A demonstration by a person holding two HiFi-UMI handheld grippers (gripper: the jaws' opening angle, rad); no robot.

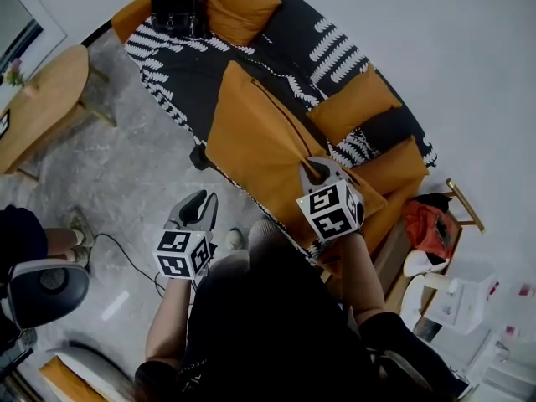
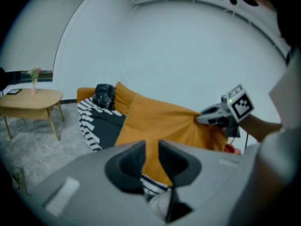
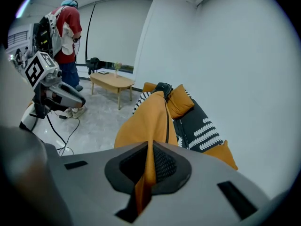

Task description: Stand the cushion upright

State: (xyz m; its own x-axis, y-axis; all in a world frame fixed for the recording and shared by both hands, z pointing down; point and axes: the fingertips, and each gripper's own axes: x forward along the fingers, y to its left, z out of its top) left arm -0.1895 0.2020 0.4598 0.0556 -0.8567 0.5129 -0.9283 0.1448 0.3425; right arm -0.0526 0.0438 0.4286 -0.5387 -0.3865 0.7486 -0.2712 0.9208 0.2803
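- The right gripper [image 3: 149,161] was pressed together on a thin fold of orange cloth, at the near edge of the big orange cushion [image 1: 260,141].
- The cushion hung from this one pinch. It was half raised and tilted, with its far end toward the black bag [image 1: 177,7] and its lower part on the patterned sofa [image 1: 184,74].
- The left gripper [image 1: 199,201] was spread and held nothing. In the head view it was over the floor, apart from the cushion, so the orange cloth seen through its gap in its own view lay farther away.
- First risk: the fold could slide out of the pads. Only the cloth was pinched, not the body of the cushion, and I judge that the whole weight pulled on this small place.
- Second risk: the cushion could swing or fold in the middle, because nothing supported its other side. It could then fall flat on the seat.
- Third risk: its near edge was at the front of the sofa. If it was pulled more toward the person, it could slide down to the floor.
- Fourth risk: when set upright, it could tip forward if it did not lean on the small orange cushions [image 1: 352,103] at the back.
- In my judgement, the free gripper should steady the opposite edge before the pinch is released.
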